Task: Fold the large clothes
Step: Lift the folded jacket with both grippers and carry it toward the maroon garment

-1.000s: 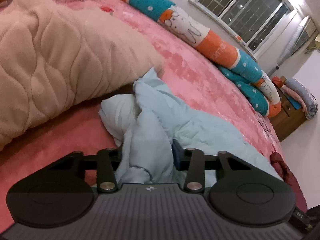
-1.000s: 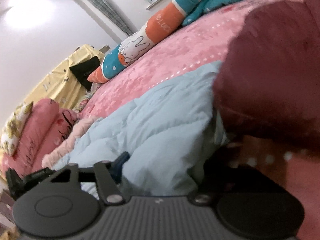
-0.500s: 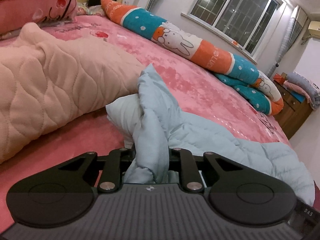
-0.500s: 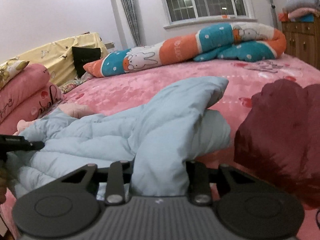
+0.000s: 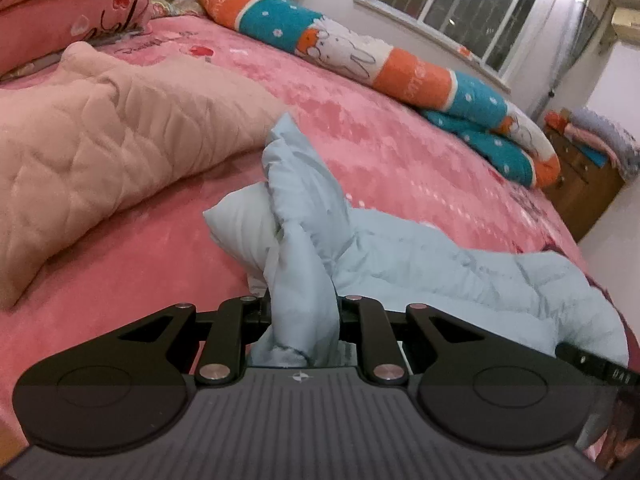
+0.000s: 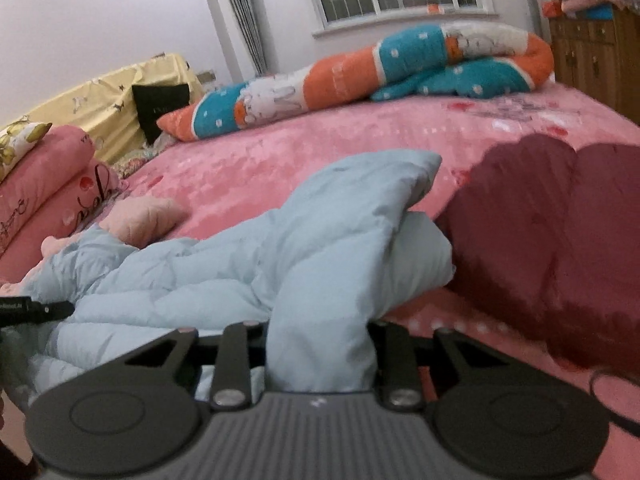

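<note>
We are holding one puffy, quilted pale-blue jacket (image 5: 400, 256) low in the frame on the plush pink bed (image 5: 400, 152). Our left claw (image 5: 305, 320) and right claw (image 6: 318, 356) are each pinching a bunched fold. One peach quilted garment (image 5: 100, 152) is lying upper left; one long striped bolster (image 5: 400, 72) is curving behind.

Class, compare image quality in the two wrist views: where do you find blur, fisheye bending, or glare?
Left wrist view: mostly sharp; window frame bows with the fisheye. Right wrist view: softer, dark red cushion smeared, ceiling-light glare top left; light blue jacket stays readable.
</note>
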`<state>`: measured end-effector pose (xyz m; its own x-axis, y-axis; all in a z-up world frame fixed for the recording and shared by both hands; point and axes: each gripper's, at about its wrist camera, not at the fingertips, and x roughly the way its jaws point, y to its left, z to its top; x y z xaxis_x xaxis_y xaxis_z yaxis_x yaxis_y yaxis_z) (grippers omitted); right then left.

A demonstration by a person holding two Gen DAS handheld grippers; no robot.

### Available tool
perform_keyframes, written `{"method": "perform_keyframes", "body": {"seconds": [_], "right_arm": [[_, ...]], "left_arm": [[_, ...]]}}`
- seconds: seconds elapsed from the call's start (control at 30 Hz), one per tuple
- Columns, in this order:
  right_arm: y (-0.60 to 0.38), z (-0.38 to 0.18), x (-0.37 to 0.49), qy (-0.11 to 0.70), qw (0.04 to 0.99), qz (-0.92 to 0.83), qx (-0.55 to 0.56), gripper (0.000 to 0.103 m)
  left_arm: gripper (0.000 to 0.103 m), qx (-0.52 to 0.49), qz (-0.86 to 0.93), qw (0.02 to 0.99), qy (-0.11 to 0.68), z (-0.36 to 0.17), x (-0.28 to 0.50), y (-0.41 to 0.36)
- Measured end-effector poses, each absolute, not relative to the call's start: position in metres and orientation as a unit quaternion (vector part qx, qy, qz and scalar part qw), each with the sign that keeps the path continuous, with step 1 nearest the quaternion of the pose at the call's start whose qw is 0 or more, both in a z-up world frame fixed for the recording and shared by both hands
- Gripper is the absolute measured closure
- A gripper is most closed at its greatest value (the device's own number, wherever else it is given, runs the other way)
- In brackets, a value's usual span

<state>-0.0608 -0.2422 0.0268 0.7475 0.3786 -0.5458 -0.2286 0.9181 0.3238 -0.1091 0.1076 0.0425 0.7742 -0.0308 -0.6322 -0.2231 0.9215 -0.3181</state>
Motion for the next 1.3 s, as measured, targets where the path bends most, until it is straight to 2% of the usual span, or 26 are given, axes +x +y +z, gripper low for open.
{"method": "perform_keyframes", "body": {"seconds": [0.1,0.27,0.33,0.4,0.47,0.53,0.57,0.63,0.7,0.97,1.17,1.23,1.3], "right_arm": [[-0.248,0.03,-0.071,0.33,0.92,0.164,0.132,0.077],[-0.249,0.025,-0.08,0.344,0.915,0.155,0.138,0.072],[-0.25,0.018,-0.079,0.35,0.914,0.153,0.138,0.064],[-0.253,0.012,-0.078,0.356,0.911,0.147,0.146,0.054],[-0.26,0.008,-0.076,0.362,0.905,0.15,0.169,0.048],[-0.266,0.005,-0.074,0.365,0.899,0.15,0.193,0.043],[-0.269,0.003,-0.074,0.366,0.896,0.151,0.203,0.04],[-0.274,0.0,-0.073,0.367,0.891,0.15,0.221,0.032],[-0.278,-0.003,-0.072,0.367,0.888,0.144,0.236,0.023],[-0.291,-0.003,-0.066,0.345,0.878,0.16,0.291,0.009],[-0.288,-0.007,-0.053,0.335,0.877,0.159,0.307,0.01],[-0.286,-0.009,-0.051,0.33,0.877,0.157,0.312,0.018],[-0.285,-0.009,-0.049,0.327,0.879,0.156,0.309,0.032]], "left_arm": [[0.082,-0.184,0.047,0.92,0.343,0.041,-0.119,0.106],[0.068,-0.189,0.043,0.917,0.348,0.03,-0.119,0.116],[0.054,-0.187,0.042,0.918,0.346,0.025,-0.12,0.12],[0.046,-0.192,0.04,0.919,0.343,0.02,-0.124,0.123],[0.04,-0.202,0.037,0.918,0.339,0.016,-0.127,0.129],[0.028,-0.21,0.034,0.918,0.336,0.012,-0.125,0.135],[0.026,-0.214,0.034,0.917,0.334,0.011,-0.124,0.137],[0.013,-0.223,0.031,0.916,0.333,0.007,-0.12,0.142],[0.006,-0.231,0.023,0.913,0.335,0.005,-0.118,0.143],[0.006,-0.277,0.004,0.897,0.346,-0.011,-0.098,0.157],[0.035,-0.3,-0.002,0.892,0.339,-0.016,-0.093,0.167],[0.047,-0.303,-0.003,0.892,0.335,-0.015,-0.091,0.166],[0.056,-0.299,-0.006,0.895,0.33,-0.015,-0.09,0.167]]}}
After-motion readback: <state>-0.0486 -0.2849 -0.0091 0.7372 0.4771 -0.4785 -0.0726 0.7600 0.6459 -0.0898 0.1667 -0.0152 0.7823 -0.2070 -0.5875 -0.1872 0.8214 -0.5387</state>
